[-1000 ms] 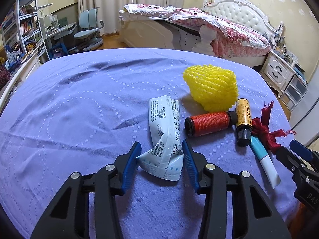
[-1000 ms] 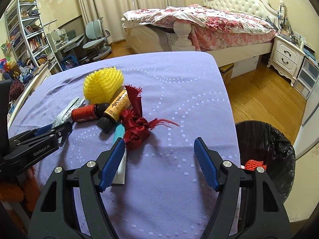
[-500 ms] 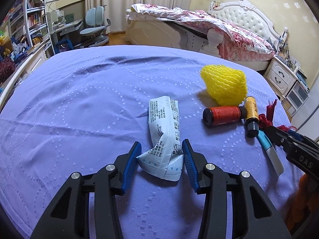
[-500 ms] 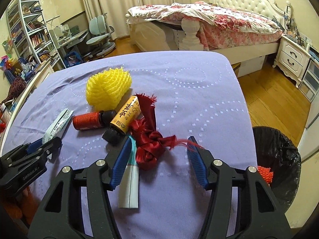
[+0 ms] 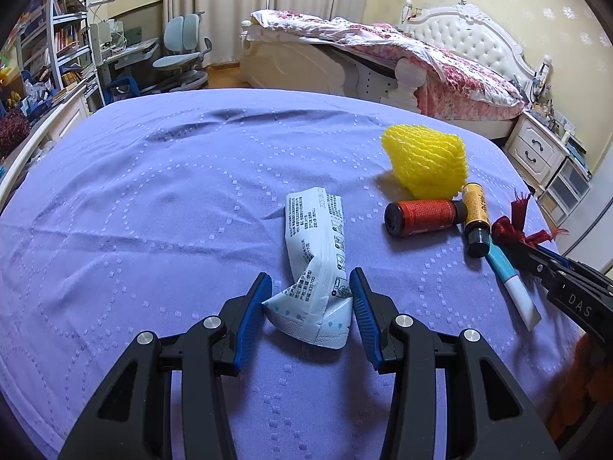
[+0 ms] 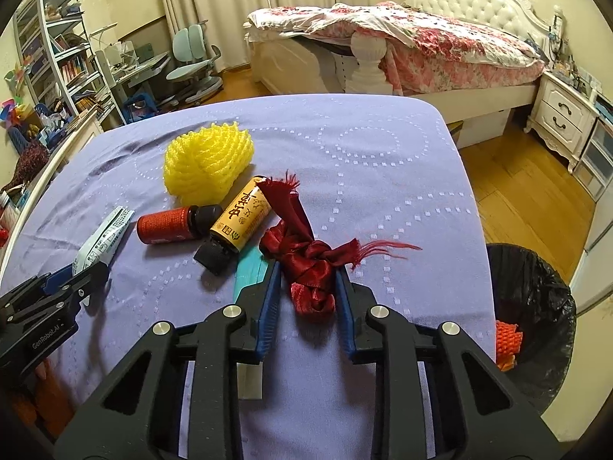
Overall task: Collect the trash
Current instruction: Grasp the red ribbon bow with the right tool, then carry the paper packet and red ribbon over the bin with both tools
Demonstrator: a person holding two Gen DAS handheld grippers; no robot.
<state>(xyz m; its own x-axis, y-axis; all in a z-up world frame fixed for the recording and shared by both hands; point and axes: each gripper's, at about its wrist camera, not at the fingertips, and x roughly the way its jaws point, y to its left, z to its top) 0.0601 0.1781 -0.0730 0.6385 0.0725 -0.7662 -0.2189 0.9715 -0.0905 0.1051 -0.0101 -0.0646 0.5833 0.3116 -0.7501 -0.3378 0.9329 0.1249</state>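
Observation:
My left gripper point(image 5: 310, 291) is shut on the near end of a crumpled white and blue wrapper point(image 5: 314, 237) lying on the purple cloth. My right gripper point(image 6: 306, 280) is closing, and its blue pads touch both sides of a knotted red ribbon point(image 6: 310, 268). Under the right gripper's left finger lies a blue and white tube point(image 6: 249, 268). Behind the ribbon lie a yellow bottle point(image 6: 243, 218), a red bottle point(image 6: 168, 224) and a yellow foam net point(image 6: 208, 165). A black-lined trash bin point(image 6: 544, 287) stands on the floor at the right.
The purple-clothed table point(image 5: 153, 211) ends close to the right of the ribbon, with the bin below that edge. An orange net point(image 6: 507, 339) lies in the bin. A bed point(image 6: 421, 38) and a white nightstand point(image 6: 563, 119) stand beyond on the wooden floor.
The right gripper moved forward over the red ribbon and its jaws narrowed from wide apart to touching it. The left gripper kept its hold on the wrapper.

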